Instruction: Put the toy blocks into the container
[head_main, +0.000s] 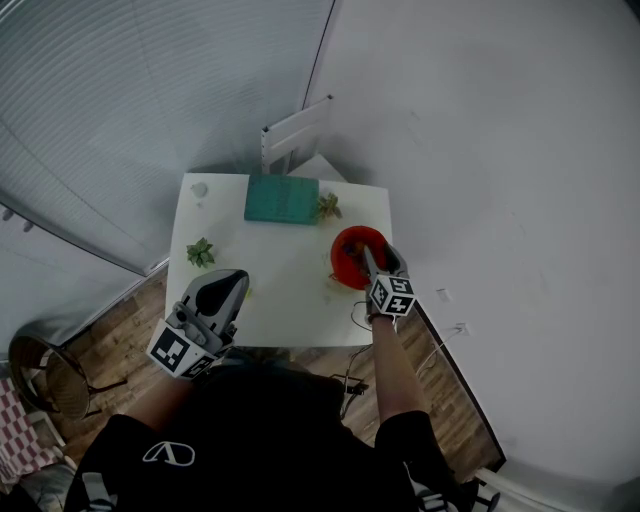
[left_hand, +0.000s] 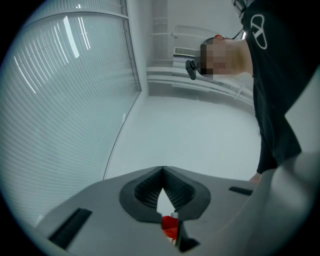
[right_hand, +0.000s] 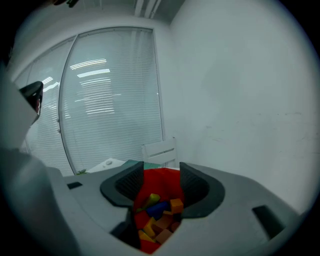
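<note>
Now, right gripper (right_hand: 159, 172) jaws apart and empty above round red container (head_main: 340, 250) of chunky blocks (right_hand: 157, 207) — left gripper (left_hand: 163, 171) jaws together.

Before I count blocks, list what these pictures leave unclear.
Head view: contents of the round red plastic bowl, covered by the right gripper, too small.
Right gripper view: its grey fingers hide most coloured toy blocks.
Left gripper view: red bit low in the left gripper, unidentifiable.

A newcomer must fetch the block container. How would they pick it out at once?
Find the white table beside the blinds. On its right side, under the right gripper, sits a red bowl of coloured blocks. It is the only round, red thing there; its neighbours are a teal box and green plants.
</note>
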